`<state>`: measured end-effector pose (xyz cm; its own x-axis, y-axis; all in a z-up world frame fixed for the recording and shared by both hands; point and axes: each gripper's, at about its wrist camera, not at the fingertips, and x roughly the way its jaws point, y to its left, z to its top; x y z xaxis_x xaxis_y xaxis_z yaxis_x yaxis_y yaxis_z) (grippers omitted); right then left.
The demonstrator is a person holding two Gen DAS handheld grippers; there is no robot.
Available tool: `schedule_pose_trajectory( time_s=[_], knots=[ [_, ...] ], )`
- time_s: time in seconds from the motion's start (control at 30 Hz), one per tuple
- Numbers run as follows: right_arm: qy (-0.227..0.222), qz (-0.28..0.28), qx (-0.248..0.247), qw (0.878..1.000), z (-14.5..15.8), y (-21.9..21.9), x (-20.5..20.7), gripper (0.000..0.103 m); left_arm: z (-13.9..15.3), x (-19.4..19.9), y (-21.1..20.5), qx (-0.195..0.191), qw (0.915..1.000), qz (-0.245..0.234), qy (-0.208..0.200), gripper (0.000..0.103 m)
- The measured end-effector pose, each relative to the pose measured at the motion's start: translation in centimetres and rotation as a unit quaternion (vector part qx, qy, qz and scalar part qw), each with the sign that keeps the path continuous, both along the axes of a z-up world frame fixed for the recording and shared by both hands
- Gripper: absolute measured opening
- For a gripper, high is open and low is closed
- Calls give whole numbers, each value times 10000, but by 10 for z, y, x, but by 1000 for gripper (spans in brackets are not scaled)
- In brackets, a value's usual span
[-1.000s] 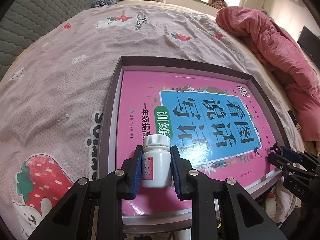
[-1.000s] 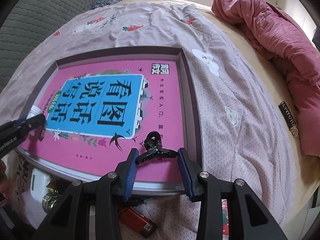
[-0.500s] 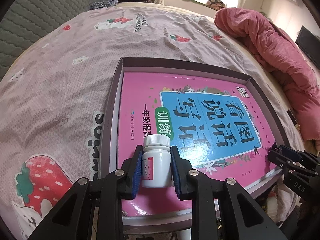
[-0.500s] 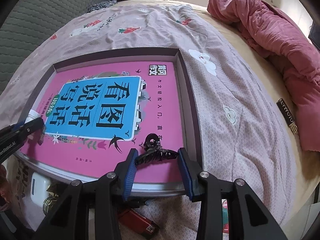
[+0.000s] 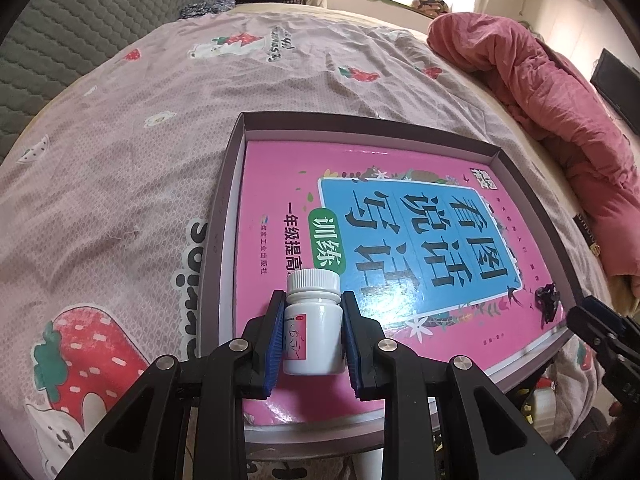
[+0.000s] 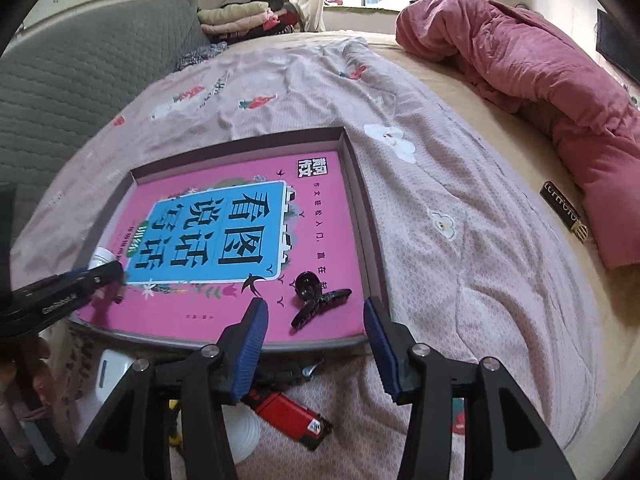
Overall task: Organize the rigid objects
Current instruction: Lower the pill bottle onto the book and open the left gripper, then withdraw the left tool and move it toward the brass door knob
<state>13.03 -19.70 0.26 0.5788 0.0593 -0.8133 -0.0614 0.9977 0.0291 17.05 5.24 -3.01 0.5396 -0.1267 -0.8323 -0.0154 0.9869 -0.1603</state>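
Note:
A shallow dark box lies on the bed with a pink-and-blue book inside. My left gripper is shut on a white pill bottle, upright over the book's near left corner; that gripper also shows at the left of the right wrist view. A black hair claw lies on the book's right corner. My right gripper sits just behind the claw, jaws opening, pads clear of it.
Below the box's near edge lie a red-and-black lighter, a white ribbed cap and a white case. A rumpled red quilt runs along the right. A grey headboard stands at the left, folded clothes behind.
My right gripper let go of the hair claw, widened and drew back and up; the claw now rests on the book. The left gripper and bottle stayed put.

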Motion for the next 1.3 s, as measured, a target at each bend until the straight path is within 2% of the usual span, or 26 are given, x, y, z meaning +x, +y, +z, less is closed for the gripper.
schedule_pose_trajectory(
  time_s=[0.33,0.47,0.57,0.93,1.3],
  knots=[
    [-152,-54,-16,9999,9,-3,-8,51,1,-5,0,-180,9998,-85,14,31],
    [-214,-65,-16,9997,13,-3,-13,52,2,-7,1,-258,9996,-122,-6,38],
    [-267,-57,10,9996,15,-3,-17,52,5,-11,4,-392,9991,-125,-76,45],
    [-402,128,-83,9991,27,3,-35,53,31,-30,22,-712,9960,-8,-549,54],
    [-516,227,35,9984,33,0,-54,53,36,-66,17,-514,9962,50,-698,55]
  ],
)
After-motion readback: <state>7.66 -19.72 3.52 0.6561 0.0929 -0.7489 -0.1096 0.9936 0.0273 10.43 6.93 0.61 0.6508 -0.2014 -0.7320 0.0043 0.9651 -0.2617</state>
